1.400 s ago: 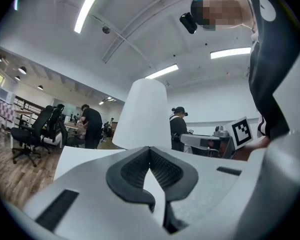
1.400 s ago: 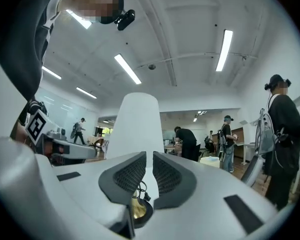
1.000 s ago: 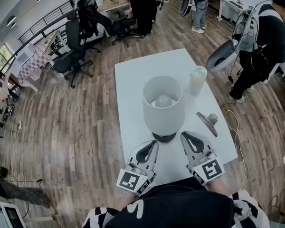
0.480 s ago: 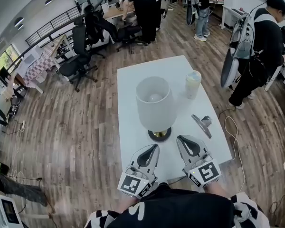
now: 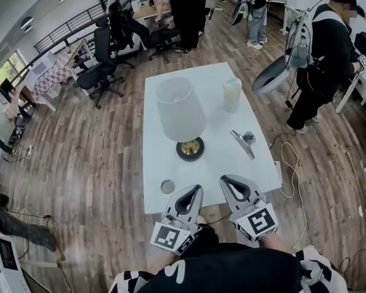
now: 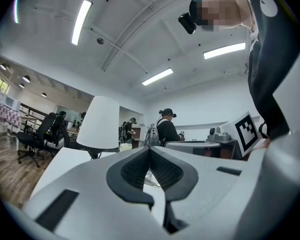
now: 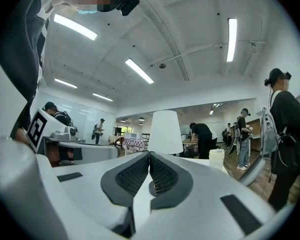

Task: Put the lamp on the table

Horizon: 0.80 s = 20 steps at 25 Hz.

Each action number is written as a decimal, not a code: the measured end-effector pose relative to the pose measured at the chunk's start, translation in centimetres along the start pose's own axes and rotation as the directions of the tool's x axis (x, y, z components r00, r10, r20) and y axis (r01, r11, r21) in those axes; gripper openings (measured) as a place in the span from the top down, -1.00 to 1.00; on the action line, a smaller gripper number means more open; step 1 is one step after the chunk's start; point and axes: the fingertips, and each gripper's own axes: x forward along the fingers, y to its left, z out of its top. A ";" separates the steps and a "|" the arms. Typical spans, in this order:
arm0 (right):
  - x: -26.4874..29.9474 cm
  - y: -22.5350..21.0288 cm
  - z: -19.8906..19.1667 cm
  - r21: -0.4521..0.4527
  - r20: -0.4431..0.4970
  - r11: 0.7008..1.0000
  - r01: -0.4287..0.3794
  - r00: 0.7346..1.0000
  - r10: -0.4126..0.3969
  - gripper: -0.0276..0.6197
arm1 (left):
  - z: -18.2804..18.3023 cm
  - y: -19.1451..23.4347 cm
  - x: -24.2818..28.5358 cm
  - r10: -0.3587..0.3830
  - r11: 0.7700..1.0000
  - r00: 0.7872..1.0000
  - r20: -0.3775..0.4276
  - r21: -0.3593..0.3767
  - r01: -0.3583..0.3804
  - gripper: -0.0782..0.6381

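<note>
The lamp (image 5: 180, 116), with a white shade and a dark round foot ringed in gold, stands upright near the middle of the white table (image 5: 171, 163). Both grippers hover at the table's near edge, well short of the lamp. My left gripper (image 5: 197, 190) is shut and holds nothing. My right gripper (image 5: 224, 180) is shut and empty too. In the left gripper view the lamp (image 6: 98, 123) shows beyond the closed left gripper (image 6: 150, 149), to the left. The right gripper view has the lamp (image 7: 165, 125) straight ahead, above the closed right gripper (image 7: 149, 154).
A pale lidded cup (image 5: 232, 94) stands at the table's far right. A grey clamp-like tool (image 5: 242, 142) lies right of the lamp, and a small round lid (image 5: 167, 186) near the front left edge. A person (image 5: 326, 54) stands right of the table; office chairs (image 5: 104, 66) stand far left.
Both grippers have drawn back from the lamp's foot to the table's near edge. The lamp stays standing on the table, now farther off. The small round lid has come into view.
</note>
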 end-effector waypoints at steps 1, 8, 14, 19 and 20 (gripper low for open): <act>-0.9 0.4 0.1 0.000 -0.001 1.000 -0.008 1.000 0.008 0.85 | 0.0 -1.0 -0.4 0.003 1.000 1.000 0.002 0.001 -0.003 0.77; -6.3 2.6 0.0 0.006 0.001 0.998 -0.061 0.998 0.061 0.85 | -0.6 -7.2 -2.9 0.035 0.999 0.999 0.008 -0.007 -0.035 0.77; -8.9 3.7 0.3 0.010 -0.002 0.997 -0.070 0.998 0.070 0.85 | -0.5 -9.7 -4.7 0.062 0.998 0.998 0.006 -0.005 -0.062 0.77; -10.2 3.7 0.2 0.024 -0.003 0.998 -0.052 0.999 0.052 0.85 | -0.6 -10.5 -5.2 0.060 0.998 0.998 -0.001 -0.009 -0.060 0.77; -10.4 3.8 0.1 0.029 -0.004 0.998 -0.050 0.999 0.050 0.85 | -0.6 -10.7 -5.3 0.062 0.998 0.998 0.001 -0.007 -0.062 0.77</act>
